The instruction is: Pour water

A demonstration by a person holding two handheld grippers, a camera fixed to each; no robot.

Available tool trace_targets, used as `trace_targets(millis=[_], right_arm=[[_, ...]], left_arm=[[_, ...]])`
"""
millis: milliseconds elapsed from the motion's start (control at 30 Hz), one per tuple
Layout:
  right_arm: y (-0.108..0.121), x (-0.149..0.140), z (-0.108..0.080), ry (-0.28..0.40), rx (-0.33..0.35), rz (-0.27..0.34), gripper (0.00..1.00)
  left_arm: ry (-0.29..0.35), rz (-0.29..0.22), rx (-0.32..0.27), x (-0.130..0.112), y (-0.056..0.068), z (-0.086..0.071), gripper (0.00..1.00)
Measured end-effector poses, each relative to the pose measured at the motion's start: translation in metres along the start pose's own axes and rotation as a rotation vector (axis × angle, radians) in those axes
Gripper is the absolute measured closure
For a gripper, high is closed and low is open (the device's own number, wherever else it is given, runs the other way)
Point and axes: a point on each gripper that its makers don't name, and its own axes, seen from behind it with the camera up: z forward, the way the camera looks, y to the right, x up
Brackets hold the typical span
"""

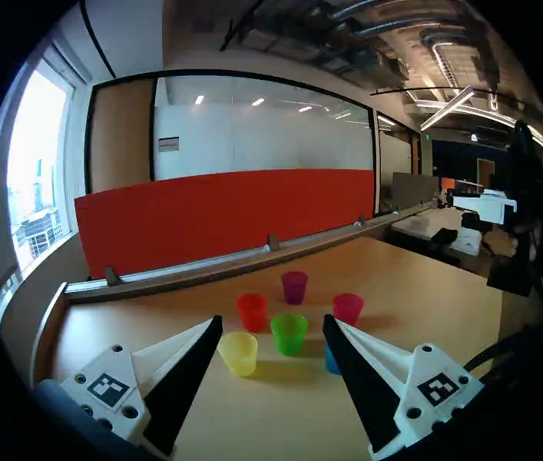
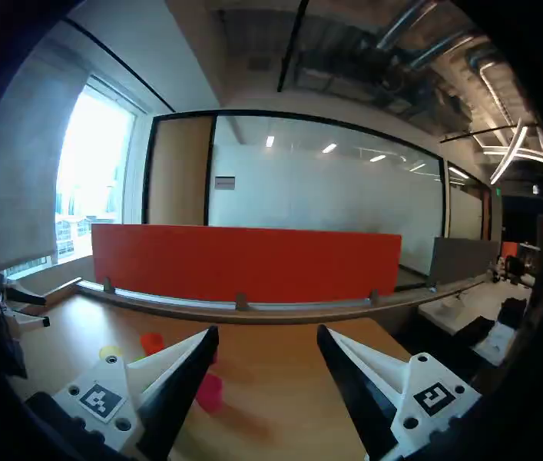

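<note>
Yellow cup (image 1: 238,353) and green cup (image 1: 289,333) crowd together on the table (image 1: 432,296), away from its edges. The left gripper (image 1: 271,318) and right gripper (image 2: 266,329) both gape wide, empty. Grasping one cup could topple its neighbour.

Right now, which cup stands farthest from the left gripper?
The purple cup, alone at the back of the cluster, beyond the red cup and the pink cup.

No readable text, wall sign (image 1: 167,144) too small to read
</note>
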Motion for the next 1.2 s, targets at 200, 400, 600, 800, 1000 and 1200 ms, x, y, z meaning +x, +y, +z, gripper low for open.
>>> trace_targets(millis=[200,400,600,800,1000,1200], right_arm=[[0.0,-0.014,0.002,-0.027,0.013,-0.01,0.01],[0.005,-0.026,0.008,-0.058,0.03,0.002,0.01],[0.012,-0.042,0.014,-0.084,0.045,0.01,0.01],[0.02,-0.05,0.019,-0.101,0.046,0.007,0.0],[0.026,-0.058,0.021,-0.115,0.05,0.008,0.01],[0.033,-0.064,0.024,-0.125,0.049,0.008,0.0]], left_arm=[[-0.037,-0.007,-0.014,-0.025,0.02,0.019,0.02],[-0.085,0.005,-0.055,-0.059,0.049,0.044,0.02],[-0.14,0.047,-0.088,-0.092,0.071,0.069,0.03],[-0.204,0.071,-0.119,-0.121,0.091,0.09,0.03],[-0.248,0.074,-0.152,-0.142,0.11,0.11,0.03],[-0.27,0.087,-0.171,-0.154,0.124,0.127,0.03]])
